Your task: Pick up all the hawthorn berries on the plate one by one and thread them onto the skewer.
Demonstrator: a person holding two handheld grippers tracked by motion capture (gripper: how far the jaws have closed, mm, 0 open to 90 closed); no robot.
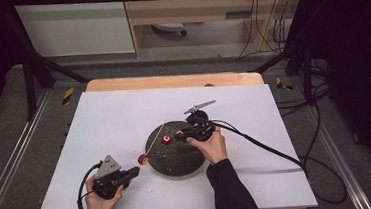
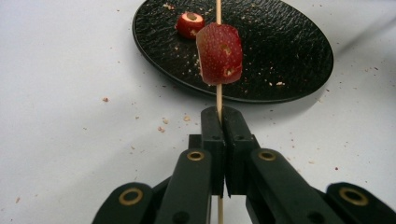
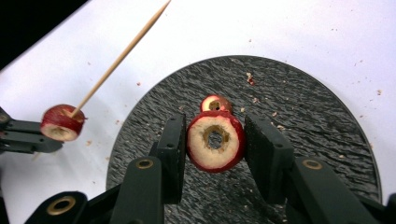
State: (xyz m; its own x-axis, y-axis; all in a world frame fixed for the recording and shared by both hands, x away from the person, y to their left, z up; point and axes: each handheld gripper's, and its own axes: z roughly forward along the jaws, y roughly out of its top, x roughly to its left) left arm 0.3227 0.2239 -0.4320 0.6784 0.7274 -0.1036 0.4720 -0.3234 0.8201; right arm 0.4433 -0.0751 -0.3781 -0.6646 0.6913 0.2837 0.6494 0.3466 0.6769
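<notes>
A black round plate (image 1: 178, 160) lies on the white table. My left gripper (image 1: 135, 171) (image 2: 220, 112), near the plate's front left edge, is shut on a thin wooden skewer (image 2: 218, 95) that slants up over the plate. A red cored fruit piece (image 2: 219, 53) (image 1: 142, 159) is threaded on it just past the jaws. My right gripper (image 1: 178, 136) (image 3: 215, 120) is over the plate, shut on a red cored fruit slice (image 3: 215, 141) whose hole faces the camera. A smaller red piece (image 3: 215, 102) (image 2: 190, 24) lies on the plate behind it.
Crumbs speckle the plate and the white sheet (image 1: 114, 120). A wooden table edge (image 1: 171, 80) runs along the back. The right gripper's cable (image 1: 262, 146) trails across the table's right side toward the floor. The left gripper (image 3: 18, 135) also shows at the left of the right gripper view.
</notes>
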